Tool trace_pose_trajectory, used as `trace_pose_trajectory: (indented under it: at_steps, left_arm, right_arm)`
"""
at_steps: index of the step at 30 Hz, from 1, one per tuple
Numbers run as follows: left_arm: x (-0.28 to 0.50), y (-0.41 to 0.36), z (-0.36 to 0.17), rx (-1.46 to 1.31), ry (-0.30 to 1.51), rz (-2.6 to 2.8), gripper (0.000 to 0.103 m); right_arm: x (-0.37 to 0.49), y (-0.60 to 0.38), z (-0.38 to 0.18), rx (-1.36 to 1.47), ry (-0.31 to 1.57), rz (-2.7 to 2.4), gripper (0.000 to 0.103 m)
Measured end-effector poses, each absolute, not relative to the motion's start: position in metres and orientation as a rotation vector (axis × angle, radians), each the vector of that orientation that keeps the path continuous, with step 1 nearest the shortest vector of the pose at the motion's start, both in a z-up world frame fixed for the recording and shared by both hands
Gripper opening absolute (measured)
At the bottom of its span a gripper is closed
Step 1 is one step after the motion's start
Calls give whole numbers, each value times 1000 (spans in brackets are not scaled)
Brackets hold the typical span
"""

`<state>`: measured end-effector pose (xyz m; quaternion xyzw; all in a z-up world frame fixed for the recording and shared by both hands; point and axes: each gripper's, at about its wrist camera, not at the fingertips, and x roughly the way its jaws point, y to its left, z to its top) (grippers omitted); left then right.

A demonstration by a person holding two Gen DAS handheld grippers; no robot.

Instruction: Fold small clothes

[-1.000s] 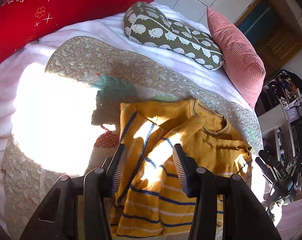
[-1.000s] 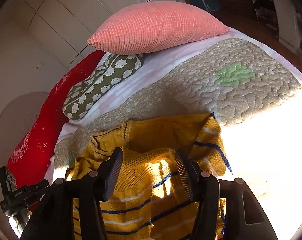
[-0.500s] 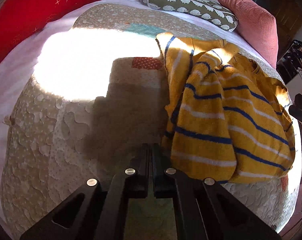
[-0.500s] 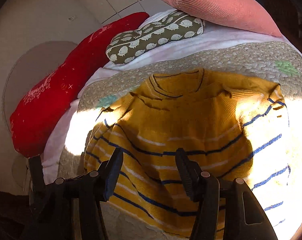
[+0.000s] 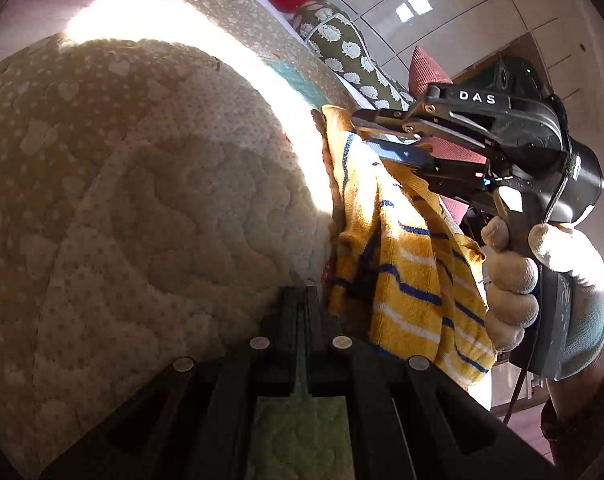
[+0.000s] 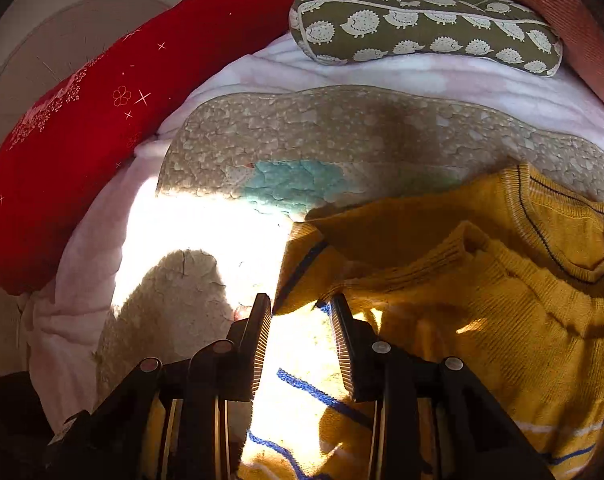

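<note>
- Partly folded: yellow striped sweater [image 6: 482, 320] bunched at lower right on quilted bedspread [image 6: 302, 140]; more folds remain.
- Right gripper [image 6: 299, 344] jaws just closing over sweater's left edge, not yet pinching.
- Left gripper [image 5: 299, 300] shut, empty, beside hem.

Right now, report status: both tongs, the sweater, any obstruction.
Left tongs shut, empty, over the quilt. Right tongs just closing around the yellow striped sweater edge, not yet pinched. Nothing in the way.
</note>
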<state>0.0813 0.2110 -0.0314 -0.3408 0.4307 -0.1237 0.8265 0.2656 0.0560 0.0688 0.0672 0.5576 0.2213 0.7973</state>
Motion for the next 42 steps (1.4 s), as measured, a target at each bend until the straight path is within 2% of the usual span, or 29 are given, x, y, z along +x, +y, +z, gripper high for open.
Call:
trace_pose_trajectory:
  at_steps: [4,7,10,14,16,17,20,22,24,30,37,40,42]
  left_arm:
    - [82,212,-33,-748,912,-276,3]
    - [76,215,-35,-761,910,-284,3]
    - [76,215,-36,-758,911,-282,3]
    - [75,214,-36,-756,912,-280,3]
    - [75,213,-36,-752,914,-277,3]
    - [76,213,-36,-751,915,-276,3]
    - [76,212,-35,-749,915,-274,3]
    - [79,212,-36,-749,916,-272,3]
    - [80,211,-36,-746,918,-269,3]
    - [77,206,-34,-712,922,-243,3]
    - [78,199,-31,-661,922,-211,3]
    - [77,202,-33,-681,920,-217,3]
    - [77,202,-33,-682,919,-217,3]
  right_arm:
    - [257,95,71,148,1204,596,34]
    - [237,84,92,219,1146,637,34]
    - [204,36,102,269,1113,613,34]
    - [160,-54,79,247,1145,465,34]
    - [142,-105,63,189,1166,335,28]
    - [134,-129,58,192,1171,309,21]
    - [112,-188,55,144,1163,108,22]
    - [95,-219,63,246,1132,119,22]
    - [71,-245,75,309,1083,111,26]
    - [20,-300,92,278,997,18,30]
    - [62,-327,103,462,926,121,33]
    - [90,-312,85,507,976,163,33]
    - [106,-304,71,430,1049,77,32]
